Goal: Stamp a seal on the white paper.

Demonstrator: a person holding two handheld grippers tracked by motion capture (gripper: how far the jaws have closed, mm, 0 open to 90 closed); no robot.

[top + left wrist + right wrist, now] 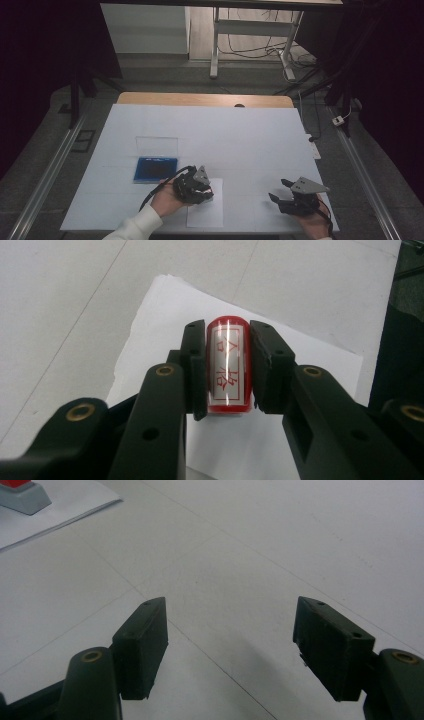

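My left gripper [207, 191] is shut on a red stamp [228, 371] that carries a white label with red characters. It holds the stamp over a white paper sheet [205, 212] near the table's front edge. The same sheet [160, 330] lies under the jaws in the left gripper view. My right gripper [280, 190] rests low at the front right, open [230, 630], with bare table between its jaws. In the right gripper view, a grey base with red above it [20, 497] stands on the paper sheet [65, 512] at the top left.
A blue ink pad case [156, 169] lies left of the left gripper, its clear lid [156, 145] folded back behind it. White covering [240, 145] spans the table. A wooden edge [200, 99] shows at the far side, with desk legs and cables on the floor beyond.
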